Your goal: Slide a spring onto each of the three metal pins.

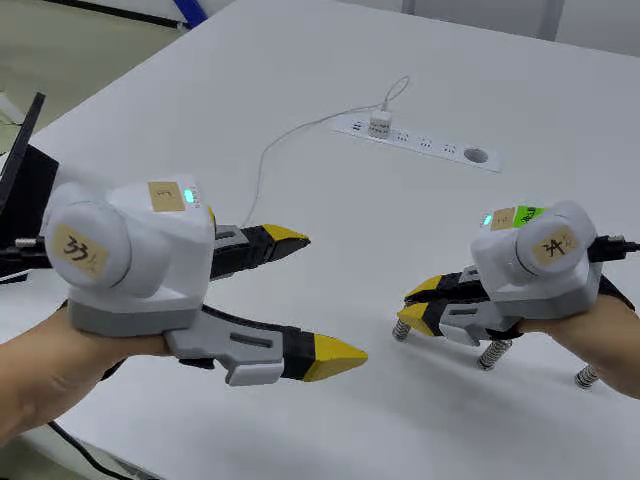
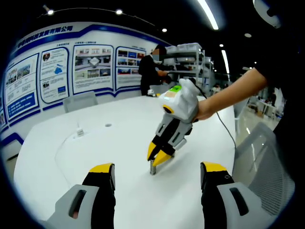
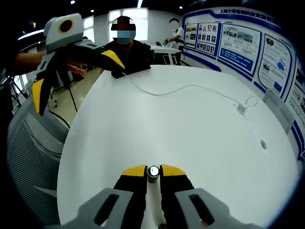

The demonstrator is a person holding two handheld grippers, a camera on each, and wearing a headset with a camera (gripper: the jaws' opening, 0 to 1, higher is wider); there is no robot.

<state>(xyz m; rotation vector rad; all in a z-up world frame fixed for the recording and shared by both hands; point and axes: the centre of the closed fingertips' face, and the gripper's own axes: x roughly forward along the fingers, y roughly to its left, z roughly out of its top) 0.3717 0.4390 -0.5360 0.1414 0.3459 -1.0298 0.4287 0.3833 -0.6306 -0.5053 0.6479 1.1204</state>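
The white-and-grey left gripper (image 1: 330, 295) and right gripper (image 1: 408, 308) have black, yellow-tipped jaws and green lights, the coiled metal springs (image 1: 494, 353) and metal pin (image 3: 153, 172) are silver, and the smooth table (image 1: 300, 80) is plain white.

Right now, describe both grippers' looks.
The left gripper and right gripper each have a white-grey rounded body, black jaws with yellow tips, a green light and a tan handwritten sticker; the left's reads 33. The right gripper also carries a green label and a black cable.

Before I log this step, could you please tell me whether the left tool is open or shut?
Open: the left tool has its jaws wide apart, holding nothing.
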